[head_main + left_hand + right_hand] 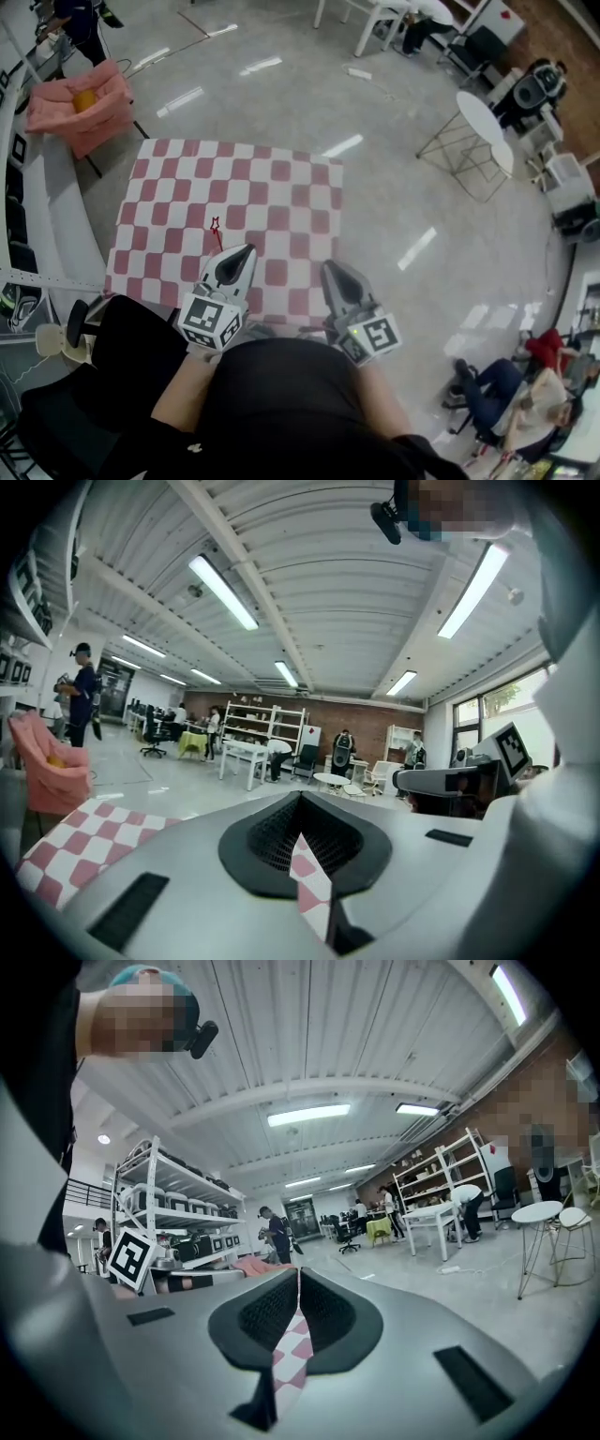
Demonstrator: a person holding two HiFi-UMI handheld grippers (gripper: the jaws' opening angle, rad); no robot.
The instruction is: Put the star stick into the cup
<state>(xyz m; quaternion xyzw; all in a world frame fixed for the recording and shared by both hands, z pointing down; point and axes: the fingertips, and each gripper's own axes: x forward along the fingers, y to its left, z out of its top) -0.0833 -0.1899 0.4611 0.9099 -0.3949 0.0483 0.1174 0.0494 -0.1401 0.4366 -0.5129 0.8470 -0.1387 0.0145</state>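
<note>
two grippers show in the head view, both at the near edge of the red and white checkered cloth. the left gripper and the right gripper point to the far side. the star stick lies flat on the cloth, just beside the left gripper's tip, a little far and left of it, not held. in the left gripper view i see the jaws pressed together with nothing between them. in the right gripper view the jaws are also clenched and empty.
</note>
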